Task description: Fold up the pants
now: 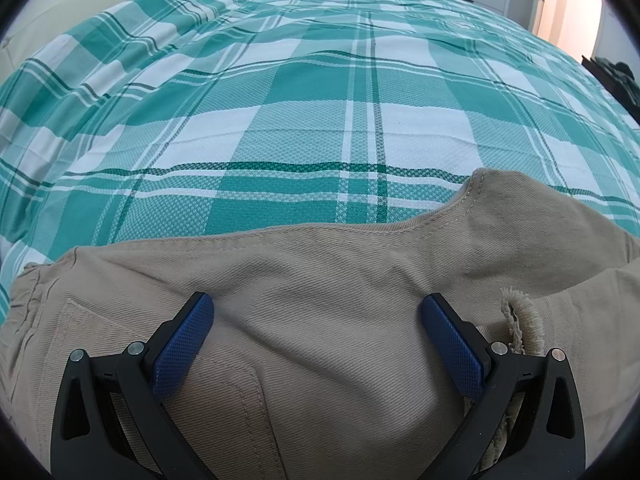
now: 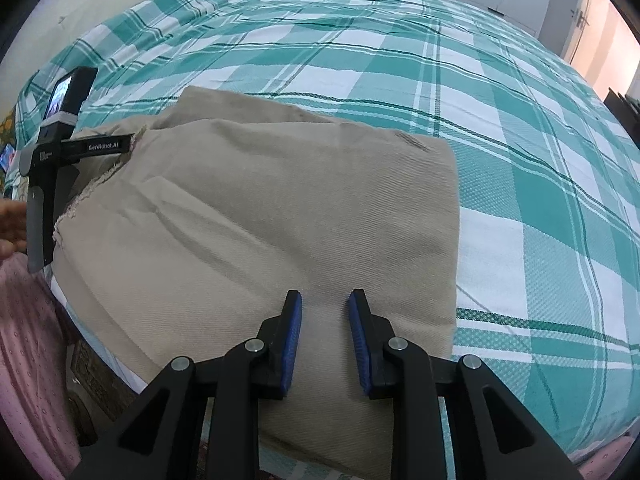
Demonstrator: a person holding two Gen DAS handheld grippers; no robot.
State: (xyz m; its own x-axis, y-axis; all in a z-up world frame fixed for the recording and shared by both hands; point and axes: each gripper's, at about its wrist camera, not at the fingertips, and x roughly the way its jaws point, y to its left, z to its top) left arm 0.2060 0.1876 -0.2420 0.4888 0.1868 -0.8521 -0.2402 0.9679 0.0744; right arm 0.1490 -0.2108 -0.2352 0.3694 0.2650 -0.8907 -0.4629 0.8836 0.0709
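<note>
Lying folded on the bed (image 2: 500,128), the tan pants (image 2: 280,208) made a thick rectangular bundle near the bed's close edge, on a green-and-white checked bedspread (image 1: 304,92). In the right wrist view the bundle's long axis ran from the lower left toward the upper right, with one squared, folded end facing the open stretch of bed on the right and a frayed raw hem (image 2: 80,196) on the left side. In the left wrist view a stitched seam curved along the far edge of the cloth, a sewn pocket outline showed at the lower left, and the same frayed hem (image 1: 520,320) sat at the right.

The left gripper (image 1: 316,312) hung over the pants with its blue-padded fingers (image 1: 184,344) spread wide, nothing pinched between them; whether the tips touched the cloth could not be told. The right gripper (image 2: 325,300) hovered over the near part of the bundle, its fingers (image 2: 294,340) parted by a narrow gap and gripping nothing. The left gripper's black body (image 2: 60,148) showed at the left edge of the right wrist view, beside a hand (image 2: 12,224) and a pink sleeve (image 2: 32,340).
</note>
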